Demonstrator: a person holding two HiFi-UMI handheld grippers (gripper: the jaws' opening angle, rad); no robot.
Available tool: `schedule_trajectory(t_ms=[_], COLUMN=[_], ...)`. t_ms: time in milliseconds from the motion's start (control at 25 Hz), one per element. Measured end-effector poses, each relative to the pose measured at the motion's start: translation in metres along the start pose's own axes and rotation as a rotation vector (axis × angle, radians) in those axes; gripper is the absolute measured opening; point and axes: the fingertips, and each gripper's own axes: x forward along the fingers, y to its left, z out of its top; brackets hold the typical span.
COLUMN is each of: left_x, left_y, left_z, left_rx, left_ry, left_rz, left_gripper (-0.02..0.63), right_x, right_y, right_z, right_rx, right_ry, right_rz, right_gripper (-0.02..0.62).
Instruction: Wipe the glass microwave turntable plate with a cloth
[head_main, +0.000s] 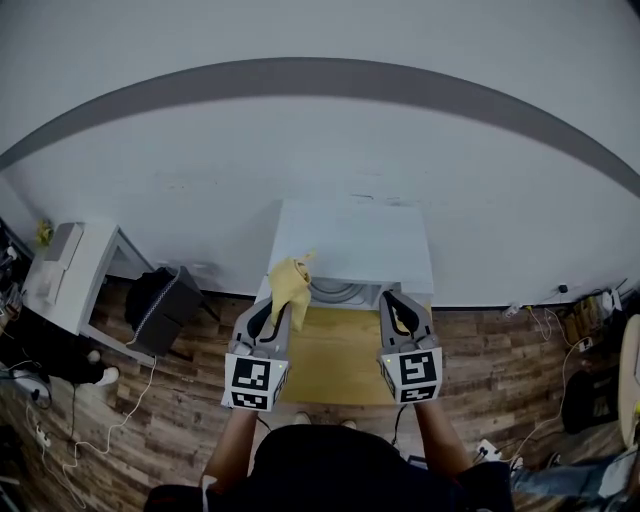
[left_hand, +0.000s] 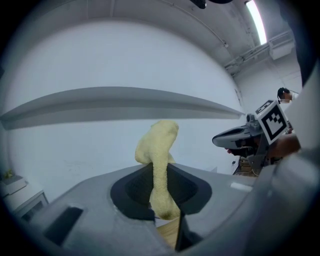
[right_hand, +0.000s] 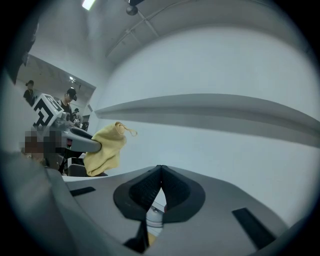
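A yellow cloth (head_main: 290, 282) is pinched in my left gripper (head_main: 274, 306) and held up in the air; in the left gripper view the cloth (left_hand: 159, 165) stands up from between the shut jaws. My right gripper (head_main: 398, 302) hangs level beside it, shut with nothing in it; its pads (right_hand: 150, 187) meet in the right gripper view. Past the two grippers, ringed glass that looks like the turntable plate (head_main: 338, 291) shows at the front of a white microwave (head_main: 350, 240). From the right gripper view I see the left gripper and its cloth (right_hand: 106, 146) off to the left.
A light wooden table (head_main: 330, 360) lies under both grippers, on a dark plank floor. A white wall with a grey band fills the background. A white cabinet (head_main: 70, 275) and a black bag (head_main: 160, 305) stand at the left; cables (head_main: 560, 320) lie at the right.
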Motion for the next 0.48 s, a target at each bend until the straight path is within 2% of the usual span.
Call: schedule_trajectory(t_ms=[480], left_x=[-0.0085], left_y=[0.0044], left_z=[0.0023], left_rx=[0.017], left_ry=[-0.024], left_rz=[0.013], left_gripper=[0.063], right_x=[0.0027], right_y=[0.0038], right_z=[0.0000], right_rx=[0.020], right_ry=[-0.017], right_rz=[-0.013], right_gripper=[0.009])
